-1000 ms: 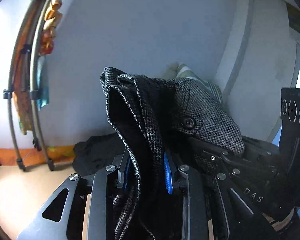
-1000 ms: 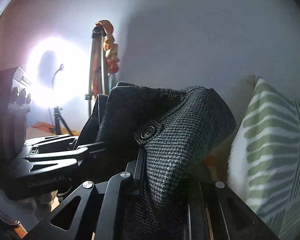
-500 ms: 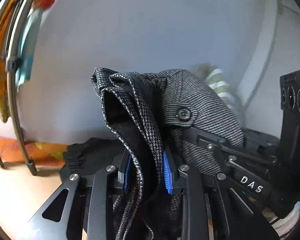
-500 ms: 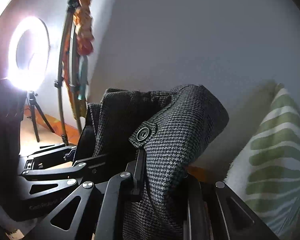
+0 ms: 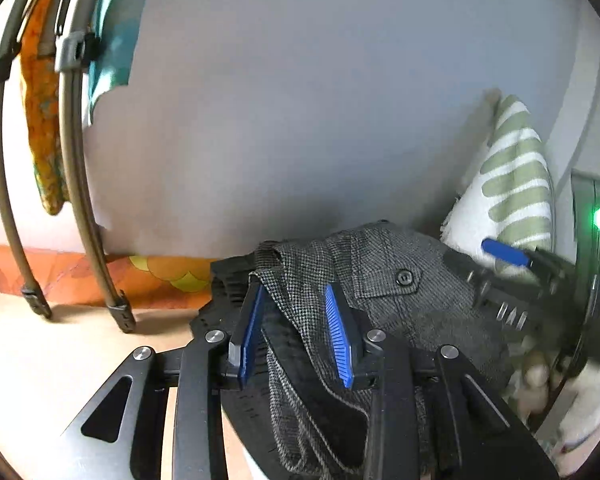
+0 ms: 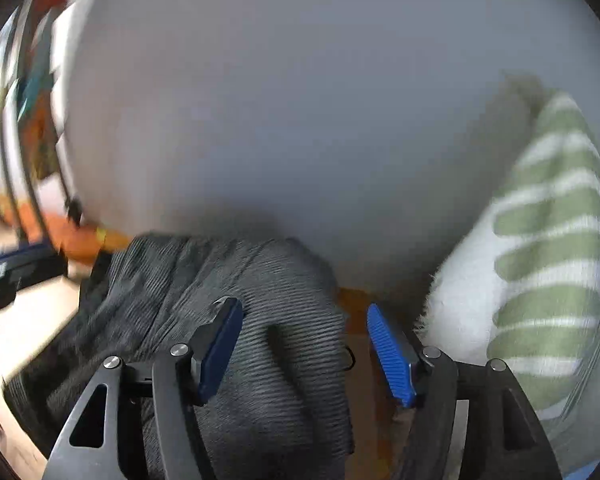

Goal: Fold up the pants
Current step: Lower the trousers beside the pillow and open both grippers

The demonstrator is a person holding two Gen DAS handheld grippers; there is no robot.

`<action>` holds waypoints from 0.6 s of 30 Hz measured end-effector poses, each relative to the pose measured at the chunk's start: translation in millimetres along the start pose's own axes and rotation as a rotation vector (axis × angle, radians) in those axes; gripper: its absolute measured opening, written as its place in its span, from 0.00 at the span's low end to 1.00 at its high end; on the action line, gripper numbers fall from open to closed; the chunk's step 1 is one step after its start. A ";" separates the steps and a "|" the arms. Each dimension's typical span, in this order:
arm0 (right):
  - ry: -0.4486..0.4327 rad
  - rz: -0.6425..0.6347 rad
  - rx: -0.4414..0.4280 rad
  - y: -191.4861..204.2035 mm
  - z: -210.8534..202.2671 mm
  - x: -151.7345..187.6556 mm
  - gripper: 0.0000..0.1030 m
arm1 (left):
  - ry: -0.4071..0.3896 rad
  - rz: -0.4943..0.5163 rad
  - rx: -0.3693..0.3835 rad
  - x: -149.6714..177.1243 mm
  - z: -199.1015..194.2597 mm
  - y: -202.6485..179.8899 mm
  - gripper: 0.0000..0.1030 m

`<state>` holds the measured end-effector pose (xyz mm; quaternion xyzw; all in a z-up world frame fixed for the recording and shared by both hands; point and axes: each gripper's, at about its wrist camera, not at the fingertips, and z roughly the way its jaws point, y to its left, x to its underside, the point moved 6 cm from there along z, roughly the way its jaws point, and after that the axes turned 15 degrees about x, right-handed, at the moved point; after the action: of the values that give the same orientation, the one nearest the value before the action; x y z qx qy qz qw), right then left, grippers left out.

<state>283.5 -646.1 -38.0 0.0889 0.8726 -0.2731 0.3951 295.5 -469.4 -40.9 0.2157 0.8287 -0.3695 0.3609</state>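
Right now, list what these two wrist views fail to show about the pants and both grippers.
- Pants legs: left wrist view, cut off by the bottom edge and hidden behind the left gripper.
- Pants weave and pocket button: right wrist view, smeared by motion blur.
- Right gripper contact with cloth: open, but blur hides whether its pads touch.
- Clothes rack top: left wrist view, cut off by the upper edge.
- Striped pillow base: hidden behind the right gripper.

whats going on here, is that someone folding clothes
Yes. A person with two handheld grippers is folding grey houndstooth pants. The folded end lies in a heap near the wall, beside a green-striped pillow. Both the left gripper and the right gripper have their jaws open, with cloth lying loose between them.
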 end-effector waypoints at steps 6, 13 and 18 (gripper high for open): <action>-0.022 0.110 -0.039 -23.3 -29.0 -0.1 0.65 | 0.015 0.020 0.010 1.0 -21.9 -6.7 0.29; -0.037 0.155 -0.059 -31.1 -68.3 28.0 0.65 | 0.031 0.030 0.019 8.7 -46.6 -13.8 0.29; -0.048 0.192 -0.041 -36.3 -106.1 43.7 0.66 | 0.029 0.063 0.031 17.1 -79.1 -31.8 0.29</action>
<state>172.6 -621.0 1.6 0.1571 0.8557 -0.2180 0.4422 229.9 -427.2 -2.4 0.2526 0.8208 -0.3677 0.3569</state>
